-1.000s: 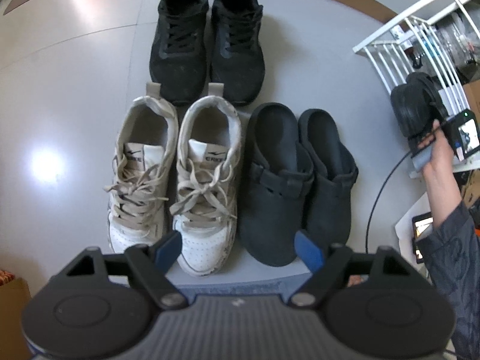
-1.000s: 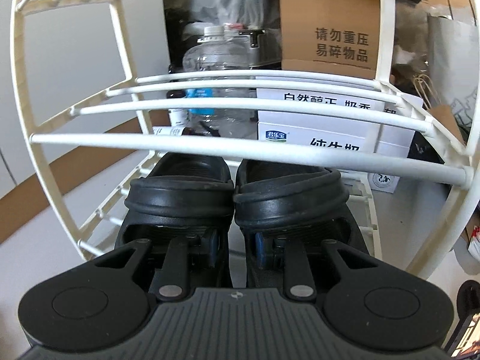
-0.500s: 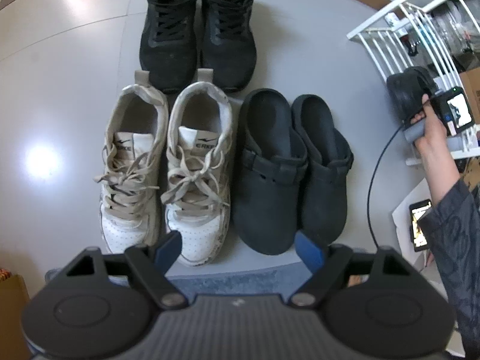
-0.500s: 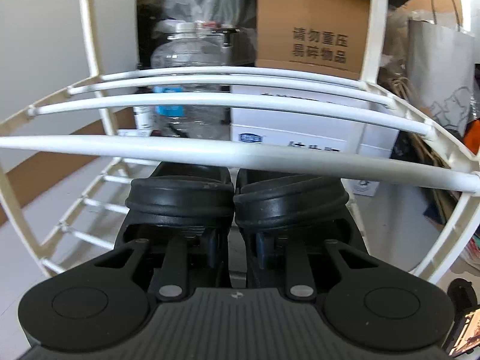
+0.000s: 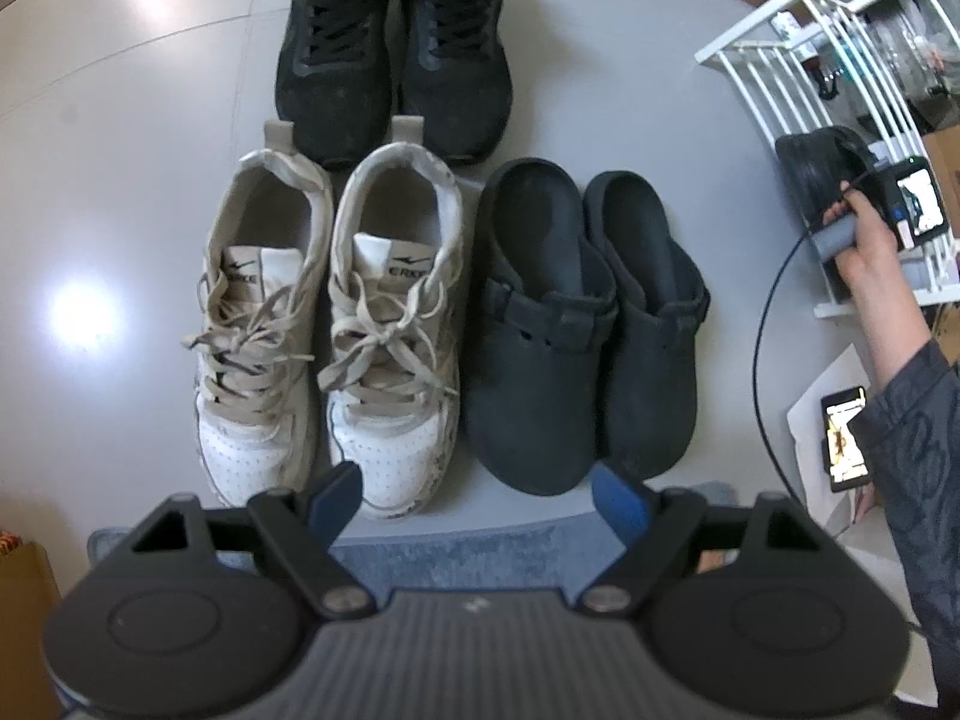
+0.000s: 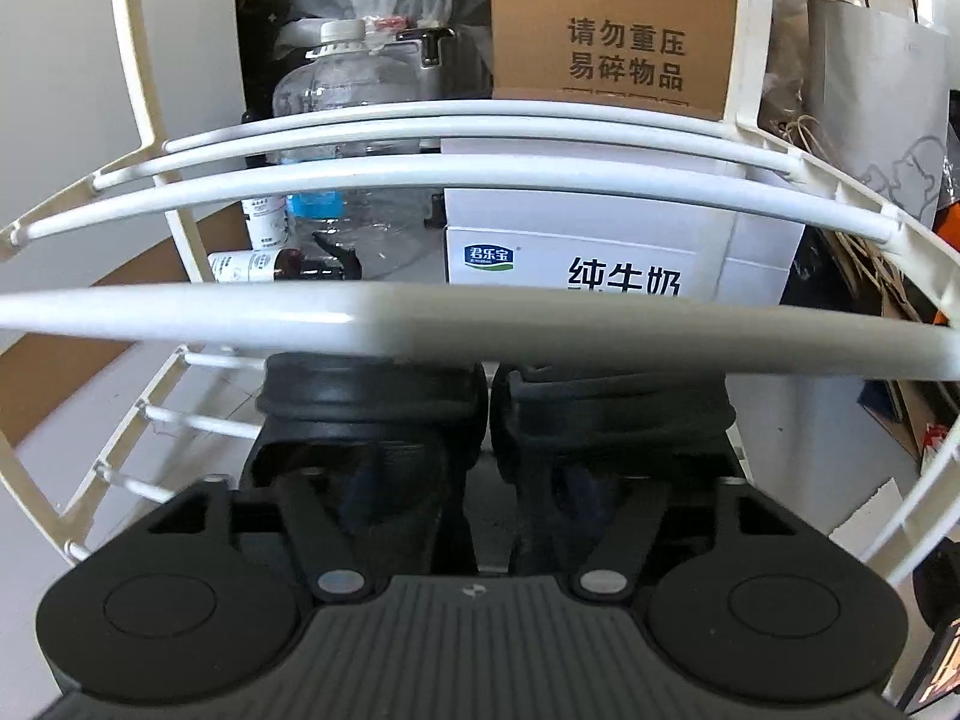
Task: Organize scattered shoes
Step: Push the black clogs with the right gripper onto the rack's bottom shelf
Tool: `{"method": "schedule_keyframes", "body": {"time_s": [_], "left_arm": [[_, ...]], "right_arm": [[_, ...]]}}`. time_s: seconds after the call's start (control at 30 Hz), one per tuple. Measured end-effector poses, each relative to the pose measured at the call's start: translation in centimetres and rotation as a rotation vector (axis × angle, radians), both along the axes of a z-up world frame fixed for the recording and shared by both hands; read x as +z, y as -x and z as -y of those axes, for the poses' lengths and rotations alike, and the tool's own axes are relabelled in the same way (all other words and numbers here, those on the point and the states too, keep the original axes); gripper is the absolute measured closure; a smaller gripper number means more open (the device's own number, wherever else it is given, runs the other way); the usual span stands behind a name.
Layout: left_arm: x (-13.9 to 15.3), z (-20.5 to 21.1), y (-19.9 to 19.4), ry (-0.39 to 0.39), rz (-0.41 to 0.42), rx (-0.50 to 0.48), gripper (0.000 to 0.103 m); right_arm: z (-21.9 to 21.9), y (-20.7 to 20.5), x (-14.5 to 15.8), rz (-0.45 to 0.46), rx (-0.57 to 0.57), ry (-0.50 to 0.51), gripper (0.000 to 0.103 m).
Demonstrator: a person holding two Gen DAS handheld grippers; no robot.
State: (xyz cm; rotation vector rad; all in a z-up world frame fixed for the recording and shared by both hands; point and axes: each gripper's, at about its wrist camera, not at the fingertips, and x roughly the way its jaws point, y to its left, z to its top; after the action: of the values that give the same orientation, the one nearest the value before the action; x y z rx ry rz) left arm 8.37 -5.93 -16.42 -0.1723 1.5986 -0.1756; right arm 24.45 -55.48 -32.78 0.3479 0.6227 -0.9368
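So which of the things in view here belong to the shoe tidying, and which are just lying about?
Part of the job:
- white sneakers
- black sneakers
- dark clogs
- black shoes in the right gripper
- white rack
- left gripper, open

Lying about:
- cardboard box
- milk carton
- water jug
- paper bag

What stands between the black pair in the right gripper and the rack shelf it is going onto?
Nothing visible blocks it. The black pair in the right gripper is already passing beneath the white rack's front bar, with the shelf space ahead looking free.
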Motion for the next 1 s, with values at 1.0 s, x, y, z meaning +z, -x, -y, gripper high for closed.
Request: {"method": "schedule_keyframes", "body": {"time_s": [1.0], "left_arm": [[3.0, -0.1, 1.5, -0.053, 0.095, -0.069, 0.015]], "right_arm": [[-5.0, 3.2, 5.8, -0.055, 0.063, -0.131, 0.015]]}}
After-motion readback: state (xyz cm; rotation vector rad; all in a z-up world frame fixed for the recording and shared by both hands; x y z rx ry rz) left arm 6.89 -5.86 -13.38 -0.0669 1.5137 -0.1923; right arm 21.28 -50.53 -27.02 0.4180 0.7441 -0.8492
